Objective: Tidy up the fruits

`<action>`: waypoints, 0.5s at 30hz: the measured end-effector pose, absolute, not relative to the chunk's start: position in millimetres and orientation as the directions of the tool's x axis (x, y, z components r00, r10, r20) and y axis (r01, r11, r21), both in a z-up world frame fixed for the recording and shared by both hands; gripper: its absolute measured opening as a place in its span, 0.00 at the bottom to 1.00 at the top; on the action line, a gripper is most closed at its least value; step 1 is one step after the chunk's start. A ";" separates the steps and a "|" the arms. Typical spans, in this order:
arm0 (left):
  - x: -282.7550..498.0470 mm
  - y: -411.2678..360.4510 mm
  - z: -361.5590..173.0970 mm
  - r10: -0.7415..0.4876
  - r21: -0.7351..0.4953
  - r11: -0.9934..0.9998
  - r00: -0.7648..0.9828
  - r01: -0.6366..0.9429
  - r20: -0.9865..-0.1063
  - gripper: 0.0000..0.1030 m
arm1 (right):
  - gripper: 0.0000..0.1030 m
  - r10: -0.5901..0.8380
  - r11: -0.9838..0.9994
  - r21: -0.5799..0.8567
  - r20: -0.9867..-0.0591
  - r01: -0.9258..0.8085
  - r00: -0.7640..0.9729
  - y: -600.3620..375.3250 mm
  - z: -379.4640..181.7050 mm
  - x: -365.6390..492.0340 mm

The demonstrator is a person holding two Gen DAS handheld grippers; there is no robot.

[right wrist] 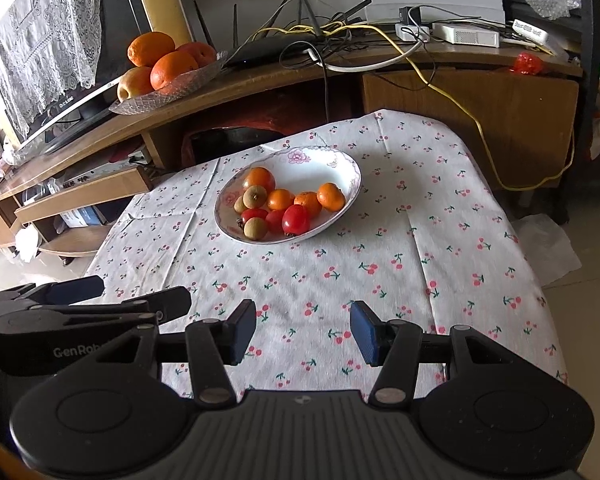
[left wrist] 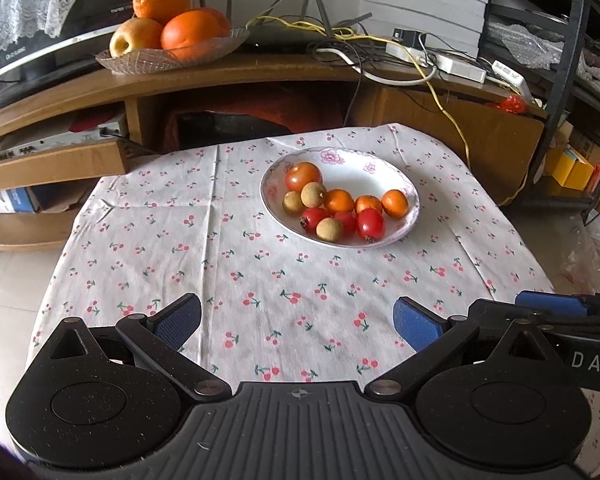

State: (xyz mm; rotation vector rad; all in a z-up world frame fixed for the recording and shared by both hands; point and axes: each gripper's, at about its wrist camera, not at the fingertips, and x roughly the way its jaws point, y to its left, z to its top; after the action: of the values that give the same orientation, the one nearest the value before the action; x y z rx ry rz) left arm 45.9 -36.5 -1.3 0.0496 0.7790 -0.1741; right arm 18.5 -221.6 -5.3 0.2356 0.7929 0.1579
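Observation:
A white floral bowl (left wrist: 364, 168) (right wrist: 340, 168) sits on the cherry-print tablecloth (left wrist: 260, 280) (right wrist: 420, 248). It holds small oranges (left wrist: 395, 203) (right wrist: 331, 196), red tomato-like fruits (left wrist: 370, 224) (right wrist: 295, 219) and tan longans (left wrist: 313, 194) (right wrist: 255, 196). My left gripper (left wrist: 298, 322) hovers open over the cloth's near edge, well short of the bowl, with nothing between its blue pads. My right gripper (right wrist: 303, 332) is open too, empty, and also near the front edge. Each gripper shows at the side of the other's view.
Behind the table runs a curved wooden TV stand (left wrist: 260, 76) with a glass dish of large oranges and an apple (left wrist: 168, 32) (right wrist: 164, 68), a router, cables and a power strip (left wrist: 440, 56). A black metal rack (left wrist: 560, 60) stands at the right.

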 end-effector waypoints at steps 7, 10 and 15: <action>35.5 -36.7 -1.1 -0.135 -0.013 0.984 0.692 0.179 -0.710 1.00 | 0.50 0.228 0.961 0.273 -0.687 -0.046 0.690 -221.7 -5.9 5.8; 30.5 -37.0 -1.7 -0.132 -0.015 0.985 0.688 0.174 -0.714 1.00 | 0.50 0.227 0.961 0.274 -0.690 -0.042 0.688 -221.7 -6.3 0.3; 20.5 -37.6 -4.4 -0.124 -0.012 0.986 0.679 0.168 -0.723 1.00 | 0.50 0.225 0.961 0.275 -0.698 -0.036 0.680 -221.6 -9.3 -10.9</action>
State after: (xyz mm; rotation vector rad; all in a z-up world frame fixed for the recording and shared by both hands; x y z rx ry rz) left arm 20.5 -37.6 -4.4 0.0565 0.8077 -0.1640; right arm -10.9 -221.6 -9.3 0.2477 0.8124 0.1478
